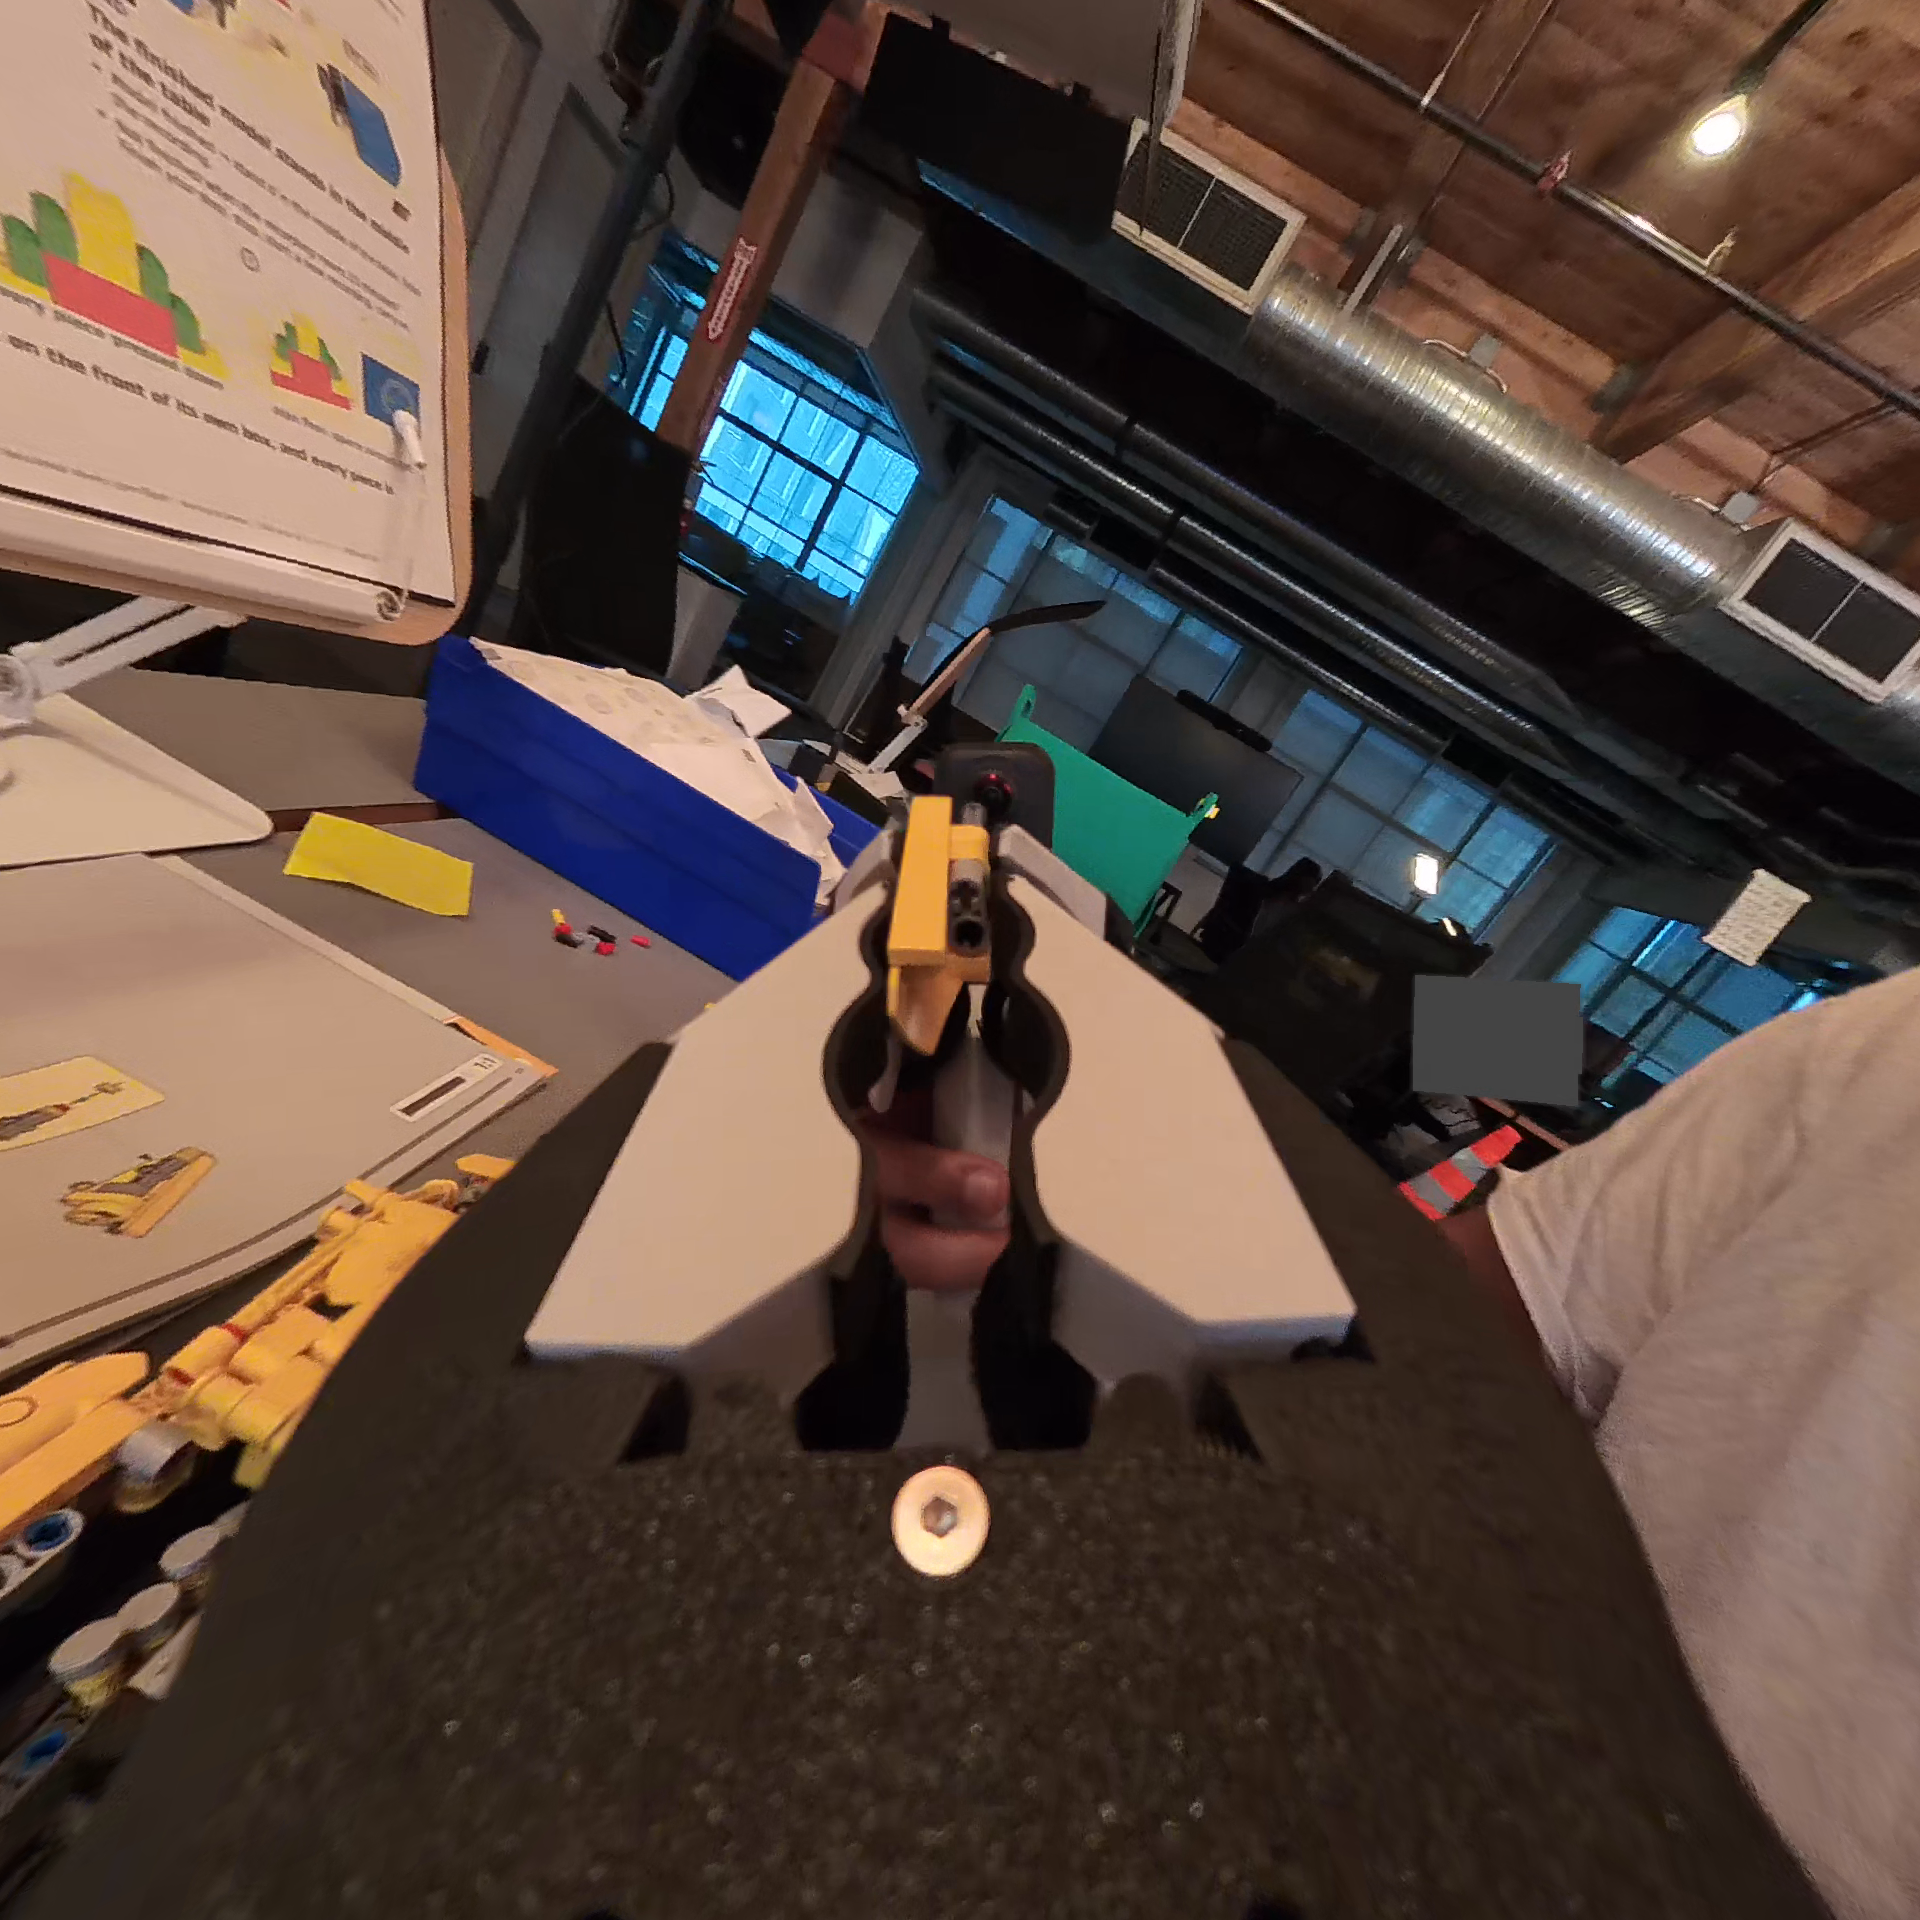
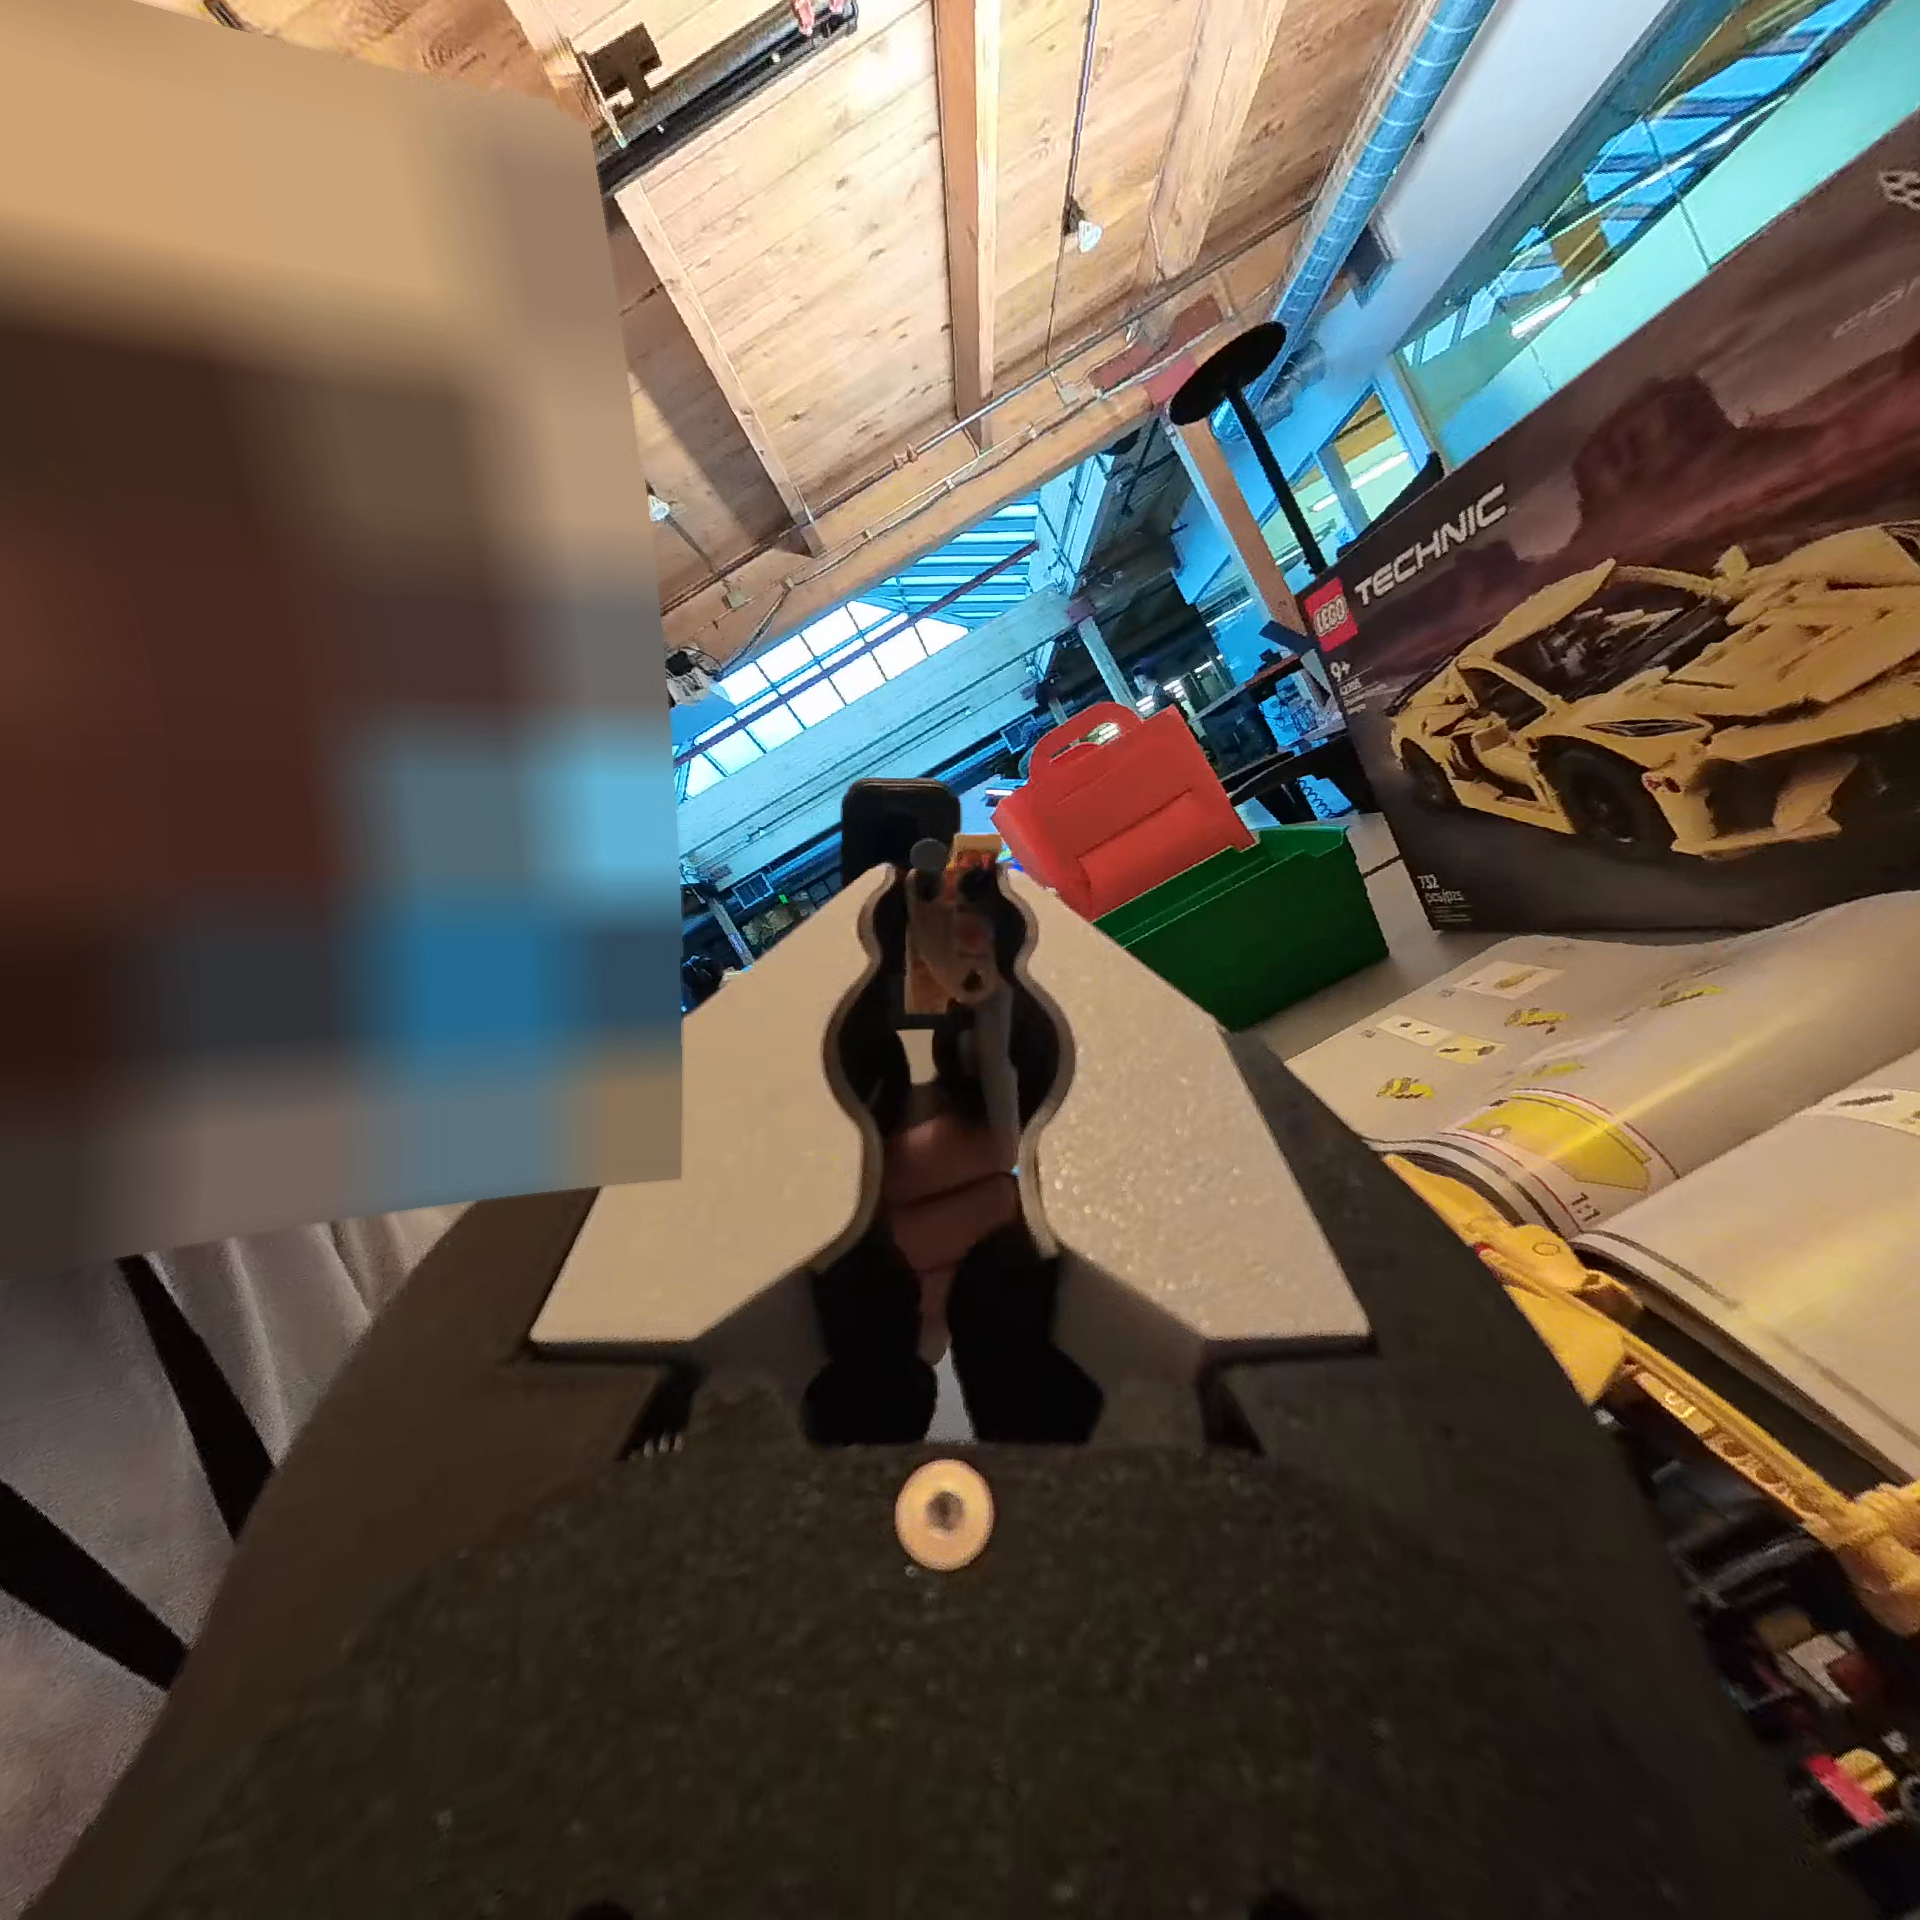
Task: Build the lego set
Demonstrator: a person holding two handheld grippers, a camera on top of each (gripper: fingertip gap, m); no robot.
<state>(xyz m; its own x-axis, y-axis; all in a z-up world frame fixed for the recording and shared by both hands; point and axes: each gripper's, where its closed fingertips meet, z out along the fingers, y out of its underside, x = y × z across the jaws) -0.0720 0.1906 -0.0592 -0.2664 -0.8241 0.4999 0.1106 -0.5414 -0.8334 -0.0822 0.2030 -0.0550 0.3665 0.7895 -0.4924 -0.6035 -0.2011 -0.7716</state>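
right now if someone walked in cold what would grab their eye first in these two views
Most likely the yellow lego piece pinched at the tips of the left gripper, raised in the air mid-frame. Next, the big set box with a yellow car pictured on it standing at the right of the right wrist view, behind the open instruction booklet. The bright blue bin stuffed with paper sits on the table left of centre in the left wrist view.

Right gripper [image 2: 948, 914] raised, closed on small lego assembly [image 2: 940, 951].
Jaws nearly together around the yellow-and-grey piece; exact contact unclear. Beyond, right: red case [image 2: 1122, 805] standing in green bin [image 2: 1262, 935], set box [image 2: 1662, 675] upright, open instruction booklet [image 2: 1683, 1122], partly built yellow model [image 2: 1558, 1320] beside booklet.
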